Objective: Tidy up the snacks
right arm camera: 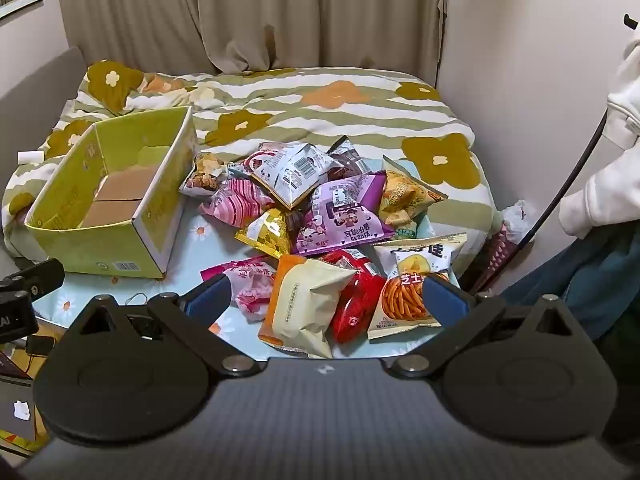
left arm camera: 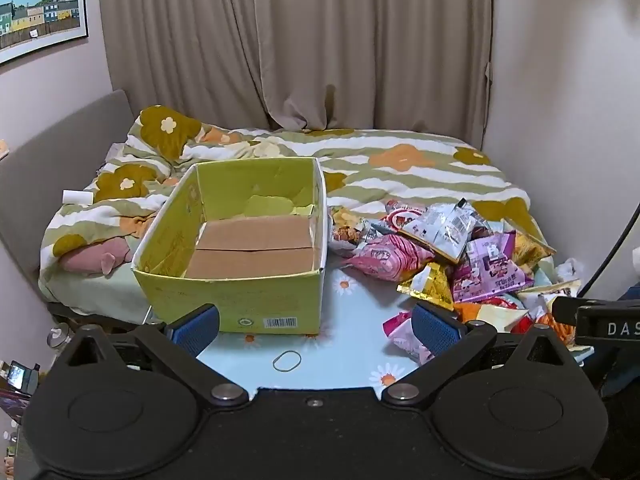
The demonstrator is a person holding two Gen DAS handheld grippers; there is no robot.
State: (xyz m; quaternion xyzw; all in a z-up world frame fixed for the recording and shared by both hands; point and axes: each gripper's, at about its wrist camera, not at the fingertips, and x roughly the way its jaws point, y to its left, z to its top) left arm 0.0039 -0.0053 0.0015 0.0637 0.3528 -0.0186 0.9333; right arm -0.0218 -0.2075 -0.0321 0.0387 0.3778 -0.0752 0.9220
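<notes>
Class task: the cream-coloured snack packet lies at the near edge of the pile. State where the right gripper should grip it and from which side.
Grip the cream packet across its puffed middle, coming from above. It lies flat on top, nearest the open right gripper, with both long edges exposed; the red packet crowds its right side, so pinching a seam there is likely harder.

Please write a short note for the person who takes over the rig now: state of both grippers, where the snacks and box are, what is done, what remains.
Left gripper: open, empty, aimed at the box.
Right gripper: open, empty, above the near edge of the snack pile.
The box stands on the table, left of the pile; only its bare cardboard floor shows inside.
Done: nothing packed yet.
Left: move all snack bags into the box. A rubber band lies on the table in front of the box.
</notes>
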